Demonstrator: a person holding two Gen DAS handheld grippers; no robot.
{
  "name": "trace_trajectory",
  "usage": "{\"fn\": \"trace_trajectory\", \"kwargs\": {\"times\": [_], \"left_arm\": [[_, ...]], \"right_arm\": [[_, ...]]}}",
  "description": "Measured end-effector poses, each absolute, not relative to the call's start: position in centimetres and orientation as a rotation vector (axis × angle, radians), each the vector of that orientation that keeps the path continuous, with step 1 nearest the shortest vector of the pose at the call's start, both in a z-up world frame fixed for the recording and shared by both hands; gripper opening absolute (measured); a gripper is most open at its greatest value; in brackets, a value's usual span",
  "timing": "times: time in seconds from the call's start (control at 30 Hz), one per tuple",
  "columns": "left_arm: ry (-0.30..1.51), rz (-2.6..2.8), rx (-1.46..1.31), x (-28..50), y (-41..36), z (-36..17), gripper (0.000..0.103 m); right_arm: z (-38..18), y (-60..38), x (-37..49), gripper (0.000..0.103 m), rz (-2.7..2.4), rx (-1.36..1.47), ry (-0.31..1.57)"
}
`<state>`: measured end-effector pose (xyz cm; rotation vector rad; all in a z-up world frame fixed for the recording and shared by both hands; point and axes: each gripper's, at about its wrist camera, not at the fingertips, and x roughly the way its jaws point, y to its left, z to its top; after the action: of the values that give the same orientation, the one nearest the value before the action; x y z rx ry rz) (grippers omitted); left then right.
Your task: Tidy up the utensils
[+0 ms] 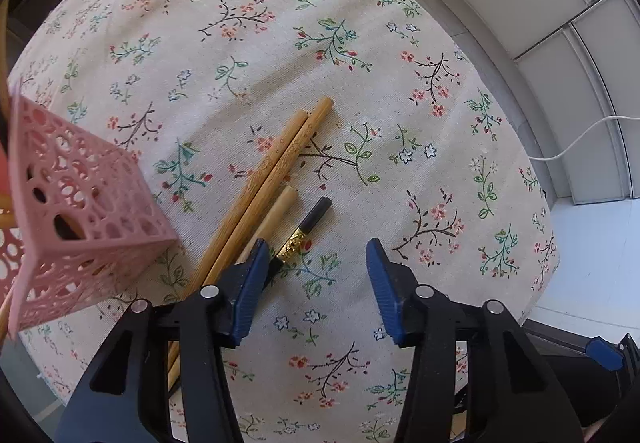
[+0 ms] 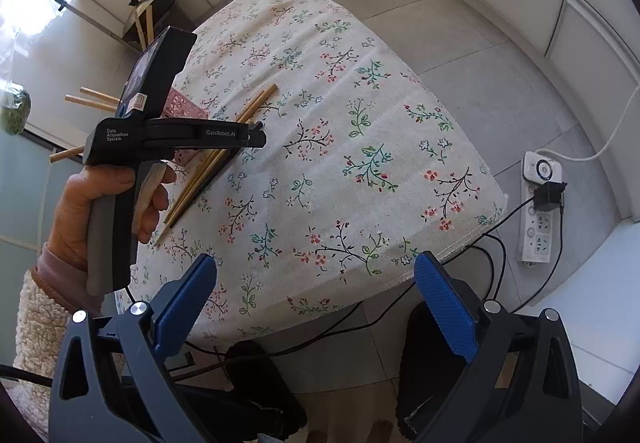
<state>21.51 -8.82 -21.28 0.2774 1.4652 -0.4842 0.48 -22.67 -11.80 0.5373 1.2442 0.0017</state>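
The right wrist view takes in the whole tabletop (image 2: 360, 147) under its floral cloth, the tiled floor (image 2: 460, 55) around it, a white power strip (image 2: 538, 215) with a black plug, and the person's hand (image 2: 100, 203) gripping the left tool's handle, cream fleece sleeve (image 2: 36, 319) at the wrist; none of that shows in the left wrist view, which sits close over the cloth. There the pink perforated basket (image 1: 80, 211) fills the left edge, partly cut off by the frame, and its contents are hard to make out through the holes (the right view shows wooden sticks poking out beyond it). Beside the basket lie two bamboo chopsticks (image 1: 276, 167) touching side by side, a paler chopstick (image 1: 276, 215) and a black chopstick (image 1: 308, 227) with a gold band; their lower ends are hidden behind the left claw (image 1: 316, 263). That claw points straight down, its blue pads apart with only bare cloth between them, one pad just over the black chopstick. The right claw (image 2: 316, 307) hangs tilted down near the tabletop's near edge, pads wide apart and empty.
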Motion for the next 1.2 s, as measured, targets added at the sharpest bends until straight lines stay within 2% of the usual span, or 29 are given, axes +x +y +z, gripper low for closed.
{"fn": "trace_trajectory", "kwargs": {"times": [0.13, 0.2, 0.27, 0.33, 0.43, 0.67, 0.9, 1.0, 1.07, 1.2], "left_arm": [[1.465, -0.469, 0.333, 21.9, -9.1, -22.0, 0.038], [1.444, -0.441, 0.387, 21.6, -9.3, -22.1, 0.028], [1.418, -0.436, 0.411, 21.2, -9.6, -22.2, 0.027], [1.39, -0.42, 0.422, 20.5, -9.7, -22.1, 0.021], [1.347, -0.394, 0.429, 18.7, -9.6, -21.7, 0.006], [1.236, -0.372, 0.449, 13.7, -6.6, -18.0, 0.006], [1.076, -0.397, 0.264, 8.4, -0.3, -8.2, 0.006], [0.999, -0.404, 0.197, 6.1, 1.9, -5.9, 0.006], [0.965, -0.4, 0.173, 5.5, 2.7, -5.0, 0.006], [0.922, -0.4, 0.131, 4.2, 4.5, -3.7, 0.006]], "right_arm": [[-12.2, -23.1, 0.6, 0.096, -0.009, 0.562, 1.26], [-12.4, -23.2, 0.7, 0.096, -0.016, 0.57, 1.266], [-12.5, -23.2, 0.8, 0.096, -0.022, 0.573, 1.266], [-12.5, -23.3, 0.8, 0.096, -0.035, 0.574, 1.262], [-12.5, -23.7, 1.0, 0.096, -0.063, 0.587, 1.25], [-12.8, -24.2, 2.9, 0.096, -0.156, 0.659, 1.248], [-12.9, -21.0, 9.9, 0.095, -0.161, 0.678, 1.246], [-14.9, -19.1, 13.1, 0.085, -0.126, 0.729, 1.306], [-16.6, -17.8, 15.0, 0.07, -0.117, 0.747, 1.342], [-18.8, -16.2, 17.4, 0.047, -0.14, 0.755, 1.376]]}}
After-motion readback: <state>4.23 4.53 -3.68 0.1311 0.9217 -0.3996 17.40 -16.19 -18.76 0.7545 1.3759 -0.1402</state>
